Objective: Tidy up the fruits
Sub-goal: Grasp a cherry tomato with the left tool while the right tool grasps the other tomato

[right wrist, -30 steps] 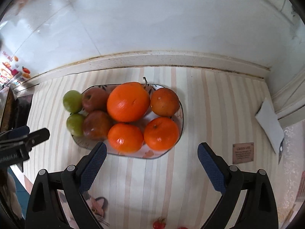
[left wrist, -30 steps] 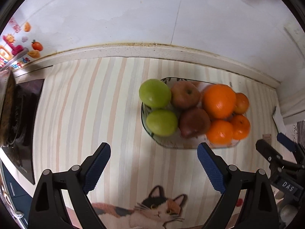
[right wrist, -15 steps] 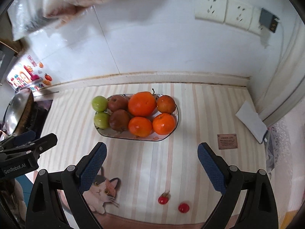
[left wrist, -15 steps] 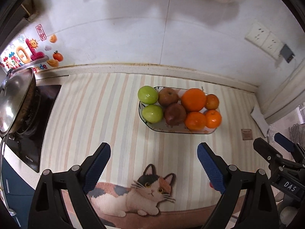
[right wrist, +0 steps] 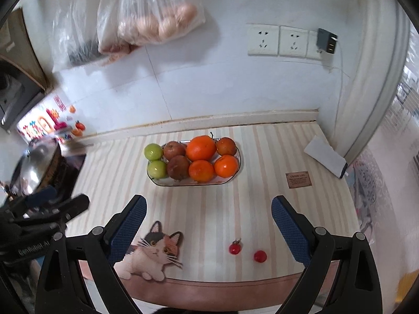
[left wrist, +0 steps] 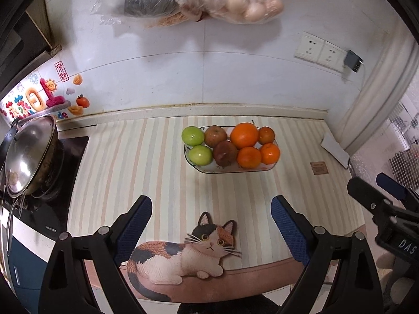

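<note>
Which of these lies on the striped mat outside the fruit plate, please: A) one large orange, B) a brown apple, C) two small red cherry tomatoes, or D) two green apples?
C: in the right wrist view two small red cherry tomatoes lie on the striped mat near its front edge, well apart from the fruit plate, which holds all the green, brown and orange fruit.
</note>
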A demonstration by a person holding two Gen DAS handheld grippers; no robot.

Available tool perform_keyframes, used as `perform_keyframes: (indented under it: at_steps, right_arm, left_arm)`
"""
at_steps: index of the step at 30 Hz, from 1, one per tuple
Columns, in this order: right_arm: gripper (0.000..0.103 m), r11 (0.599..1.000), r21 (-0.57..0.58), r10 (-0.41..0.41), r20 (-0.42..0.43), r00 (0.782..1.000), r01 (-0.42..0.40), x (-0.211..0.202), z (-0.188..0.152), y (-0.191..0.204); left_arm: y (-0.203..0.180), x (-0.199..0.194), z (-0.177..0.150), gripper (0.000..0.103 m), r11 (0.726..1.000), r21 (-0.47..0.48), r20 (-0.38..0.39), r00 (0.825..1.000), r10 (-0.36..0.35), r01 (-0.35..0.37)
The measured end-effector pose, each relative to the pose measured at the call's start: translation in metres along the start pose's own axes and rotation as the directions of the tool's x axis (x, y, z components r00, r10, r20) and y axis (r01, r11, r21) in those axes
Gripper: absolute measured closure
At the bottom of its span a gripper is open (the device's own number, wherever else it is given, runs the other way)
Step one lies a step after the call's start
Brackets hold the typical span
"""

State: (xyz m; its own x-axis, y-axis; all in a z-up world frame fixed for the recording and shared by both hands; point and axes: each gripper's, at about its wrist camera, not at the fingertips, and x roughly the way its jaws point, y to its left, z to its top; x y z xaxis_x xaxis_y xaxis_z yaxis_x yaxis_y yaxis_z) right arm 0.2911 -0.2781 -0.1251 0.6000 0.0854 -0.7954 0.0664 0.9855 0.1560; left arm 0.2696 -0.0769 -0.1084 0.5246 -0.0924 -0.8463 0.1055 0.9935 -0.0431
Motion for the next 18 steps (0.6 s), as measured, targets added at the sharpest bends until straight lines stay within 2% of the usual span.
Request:
perform_keyframes:
  at_steps: [5, 10, 11, 13, 15, 18]
  right_arm:
    - [0.003, 0.997, 0.077, 0.036, -0.039, 0.999, -0.033, 0.012, -0.007, -0.028]
    - [0.004, 0.991, 0.132, 0.001, -0.129, 0.992, 0.016, 0.057, -0.021, -0.081]
    - [0.007, 0.990, 0.141, 0.005, -0.170, 0.985, 0.019, 0.073, -0.029, -0.095]
    - [0.024, 0.988, 0.151, 0.004, -0.222, 0.975, 0.030, 0.096, -0.041, -0.113]
    - [0.034, 0.985, 0.172, 0.027, -0.311, 0.950, 0.028, 0.132, -0.063, -0.132]
    - [0.042, 0.978, 0.209, 0.070, -0.395, 0.916, 0.016, 0.166, -0.092, -0.149]
  left_arm:
    - [-0.014, 0.009, -0.004, 0.010, 1.000, 0.026, -0.013, 1.000, 0.017, -0.017]
    - [-0.049, 0.058, -0.007, 0.010, 0.997, 0.072, -0.091, 0.995, 0.043, -0.037]
    - [-0.058, 0.071, -0.009, 0.010, 0.996, 0.081, -0.120, 0.992, 0.038, -0.028]
    - [-0.074, 0.098, -0.014, 0.010, 0.994, 0.099, -0.164, 0.985, 0.055, -0.039]
    - [-0.090, 0.129, -0.021, 0.010, 0.991, 0.129, -0.233, 0.970, 0.065, -0.035]
    - [-0.106, 0.164, -0.035, 0.010, 0.989, 0.150, -0.328, 0.943, 0.058, -0.009]
